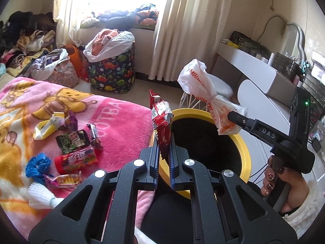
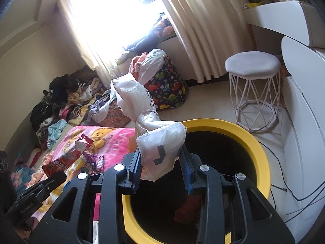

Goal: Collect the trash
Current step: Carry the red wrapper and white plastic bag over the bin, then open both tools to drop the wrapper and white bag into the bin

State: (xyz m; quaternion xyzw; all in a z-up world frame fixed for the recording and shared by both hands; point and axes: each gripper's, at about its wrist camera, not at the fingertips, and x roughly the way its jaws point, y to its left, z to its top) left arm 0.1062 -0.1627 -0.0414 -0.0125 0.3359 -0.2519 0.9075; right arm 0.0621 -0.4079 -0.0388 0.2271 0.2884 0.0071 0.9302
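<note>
1. The left gripper (image 1: 164, 154) is pinched narrow on a red snack wrapper (image 1: 161, 120), which stands upright between its blue-edged fingers, just over the near rim of the bin.
2. The right gripper (image 2: 162, 168) is clamped on the lower end of a white plastic bag (image 2: 160, 148) twisted into a bundle; its knotted upper part leans up and to the left. The bag hangs above the bin's opening.
3. The yellow-rimmed bin (image 2: 254, 142) stands beside the bed; something orange-red lies at its dark bottom.
4. On the pink blanket (image 1: 113, 126) left of the bin lie more scraps: a red candy tube (image 1: 76, 159), a green packet (image 1: 73, 141), a blue crumpled wad (image 1: 38, 165) and a yellow-white wrapper (image 1: 47, 125).
5. Farther off stand a white stool (image 2: 252, 65) and a dinosaur-print hamper (image 1: 111, 69) by the curtains.
</note>
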